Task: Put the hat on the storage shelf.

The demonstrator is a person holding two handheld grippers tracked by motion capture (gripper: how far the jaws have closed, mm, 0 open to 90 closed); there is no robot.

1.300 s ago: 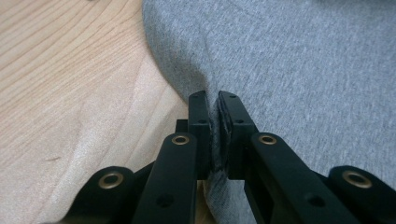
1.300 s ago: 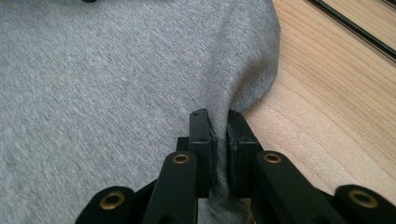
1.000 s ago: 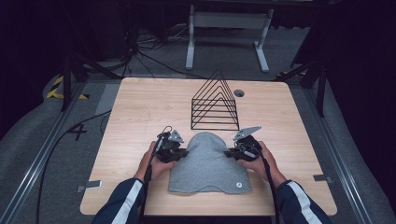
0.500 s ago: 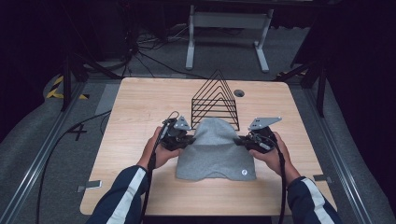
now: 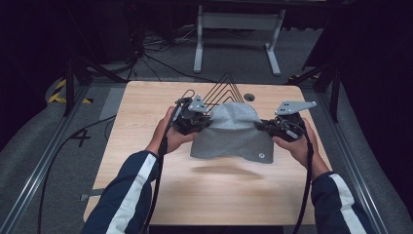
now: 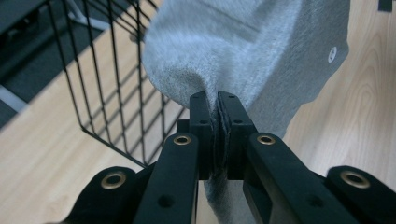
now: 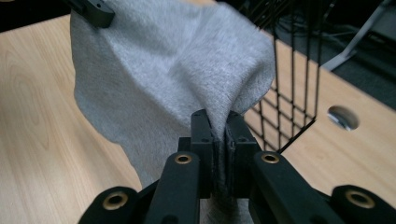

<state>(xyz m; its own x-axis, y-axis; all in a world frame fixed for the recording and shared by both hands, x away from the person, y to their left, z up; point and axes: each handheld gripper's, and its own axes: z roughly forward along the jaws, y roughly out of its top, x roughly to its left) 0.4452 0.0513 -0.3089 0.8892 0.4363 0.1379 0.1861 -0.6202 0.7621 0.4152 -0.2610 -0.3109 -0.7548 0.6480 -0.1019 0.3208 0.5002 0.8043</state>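
High view: grey garment (image 5: pixel 233 136) pinched at opposite edges by left gripper (image 5: pixel 198 123) and right gripper (image 5: pixel 267 127), hanging clear above tabletop (image 5: pixel 146 112) centre, probably for draping over black wire rack (image 5: pixel 225 87).

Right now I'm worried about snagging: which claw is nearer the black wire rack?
Left. The left claw, shut on the grey cloth, sits right beside the black wire rack; the right claw grips the cloth's far side, farther off.
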